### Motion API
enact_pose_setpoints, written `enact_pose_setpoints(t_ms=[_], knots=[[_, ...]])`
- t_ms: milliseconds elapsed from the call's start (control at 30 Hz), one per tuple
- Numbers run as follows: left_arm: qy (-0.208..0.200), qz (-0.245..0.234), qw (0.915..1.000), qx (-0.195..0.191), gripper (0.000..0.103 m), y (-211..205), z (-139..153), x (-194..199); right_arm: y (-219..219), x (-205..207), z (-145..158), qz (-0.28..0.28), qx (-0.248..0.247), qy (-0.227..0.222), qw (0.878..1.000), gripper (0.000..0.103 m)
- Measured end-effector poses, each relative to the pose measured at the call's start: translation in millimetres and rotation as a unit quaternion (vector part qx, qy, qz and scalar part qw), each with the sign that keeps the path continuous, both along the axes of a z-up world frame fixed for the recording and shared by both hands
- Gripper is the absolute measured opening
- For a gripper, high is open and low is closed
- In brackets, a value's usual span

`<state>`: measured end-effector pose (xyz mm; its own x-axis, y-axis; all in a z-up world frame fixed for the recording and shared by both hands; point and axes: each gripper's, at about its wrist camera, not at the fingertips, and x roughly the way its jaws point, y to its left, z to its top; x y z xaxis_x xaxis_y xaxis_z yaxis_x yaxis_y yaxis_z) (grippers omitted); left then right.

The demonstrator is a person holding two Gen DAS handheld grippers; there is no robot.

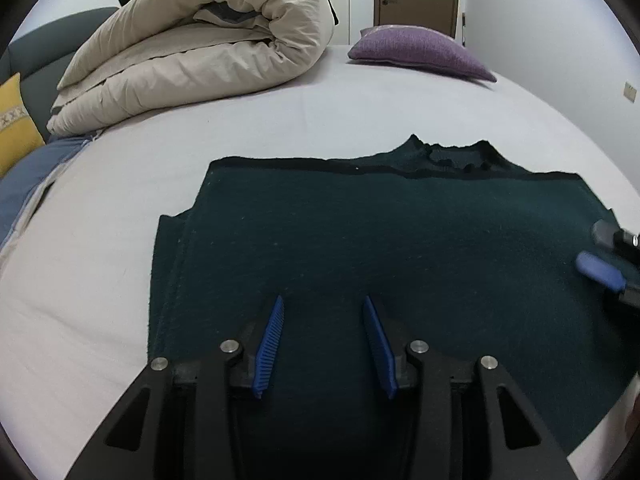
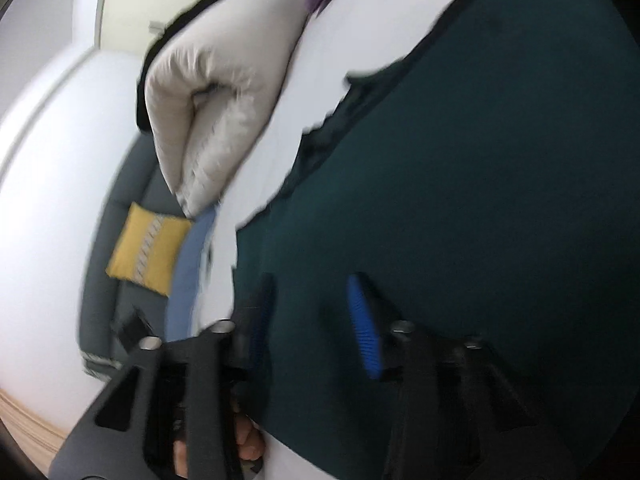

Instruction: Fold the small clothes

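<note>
A dark green knitted garment point(image 1: 380, 248) lies flat on the white bed point(image 1: 100, 280), folded into a rough rectangle with its collar at the far edge. My left gripper point(image 1: 324, 304) is open and empty, just above the garment's near part. My right gripper point(image 1: 592, 252) shows at the right edge of the left wrist view, over the garment's right side. In the blurred, tilted right wrist view, the right gripper point(image 2: 310, 292) is open over the garment point(image 2: 480, 200), with nothing between its fingers.
A rolled beige duvet point(image 1: 200, 48) lies at the far left of the bed. A purple pillow point(image 1: 420, 52) lies at the far right. A yellow cushion point(image 1: 16, 128) rests on a grey sofa point(image 1: 44, 52) at the left. A door stands behind.
</note>
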<state>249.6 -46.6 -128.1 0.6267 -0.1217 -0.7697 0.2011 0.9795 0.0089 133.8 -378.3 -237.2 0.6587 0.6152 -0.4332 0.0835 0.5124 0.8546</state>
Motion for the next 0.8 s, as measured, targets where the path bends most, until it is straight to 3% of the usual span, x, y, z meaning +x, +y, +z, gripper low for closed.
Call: enact_pose_setpoints(t_ms=[33, 133, 233, 267, 300, 400, 467, 567, 633, 733, 800], knots=[[-0.002, -0.004, 1.0, -0.004, 0.047, 5.5, -1.6, -1.2, -19.3, -6.6, -1.5, -0.027, -0.007, -0.006, 1.0, 0.034], [-0.009, -0.009, 0.9998, -0.015, 0.047, 15.7, -2.2, -7.4, -81.3, -33.8, -10.1, -0.084, 0.024, -0.025, 0.996, 0.024], [-0.008, -0.005, 0.9994, -0.032, 0.046, 29.4, 0.6, -13.1, -129.8, -66.2, -3.5, -0.141, 0.018, -0.043, 0.989, 0.024], [-0.009, 0.0, 0.9994, -0.035, 0.045, 34.2, 3.1, -16.5, -146.5, -79.2, 2.7, -0.172, -0.003, -0.037, 0.984, 0.025], [-0.011, 0.008, 0.9993, -0.034, 0.042, 39.6, 6.5, -19.8, -160.0, -89.3, 7.2, -0.2, -0.02, -0.023, 0.979, 0.034], [-0.032, 0.039, 0.9985, -0.023, 0.042, 53.0, 20.6, -29.4, -179.8, -116.1, 14.6, -0.234, 0.007, -0.029, 0.972, 0.035], [-0.04, 0.041, 0.9978, -0.034, 0.042, 55.0, 27.3, -32.2, -161.4, -122.6, 26.4, -0.21, 0.01, -0.052, 0.976, 0.035], [-0.022, 0.02, 0.9987, -0.041, 0.043, 38.1, 25.2, -42.1, -89.5, -103.7, 33.5, -0.111, 0.027, -0.067, 0.991, 0.035], [0.006, -0.002, 0.9992, -0.039, 0.043, 21.7, 14.8, -52.6, -21.2, -80.3, 26.8, -0.024, 0.028, -0.051, 0.998, 0.045], [0.012, -0.001, 0.9999, 0.004, 0.051, 16.3, -1.3, -66.6, 44.4, -57.5, 3.5, 0.065, 0.018, -0.016, 0.998, 0.045], [0.015, -0.001, 0.9998, -0.012, 0.051, 28.3, -3.0, -70.1, 62.8, -51.9, -22.8, 0.083, -0.007, 0.032, 0.996, 0.041]])
